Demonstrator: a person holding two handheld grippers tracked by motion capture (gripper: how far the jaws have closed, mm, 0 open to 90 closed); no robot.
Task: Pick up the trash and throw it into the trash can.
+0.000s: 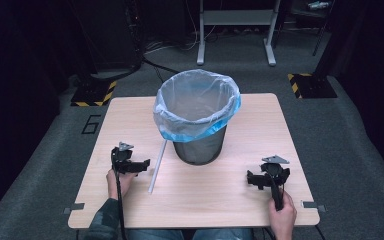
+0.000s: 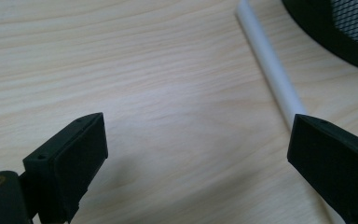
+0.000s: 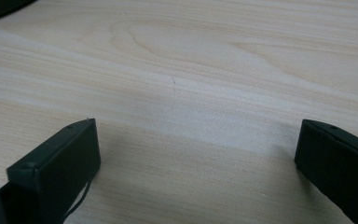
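Left hand: at the tabletop's near-left, holding the left hand-held gripper from behind; a dark sleeve covers the forearm.
Left hand-held gripper: low over the tabletop, pointing toward the rod. Jaws spread wide, nothing between them. In the left gripper view bare wood lies in the gap, and the rod passes behind the jaw at that view's right.
Rod: thin and white, flat on the tabletop, running from the bin's near-left foot toward the person. It is just beside the left hand-held gripper's jaw tips, on their right; whether it touches them cannot be told. In the left gripper view the rod runs from the top edge down to the jaw at that view's right, close beside the bin's base.
Bin: black mesh, upright at the tabletop's centre, lined with a clear bag folded over the rim, with a blue band at the fold's lower edge.
Tabletop: light wood grain.
Right hand-held gripper: near-right of the tabletop, well apart from the bin and rod, pointing left. Jaws wide, nothing held; the right gripper view shows bare wood between them.
Right hand: at the near edge, gripping the handle.
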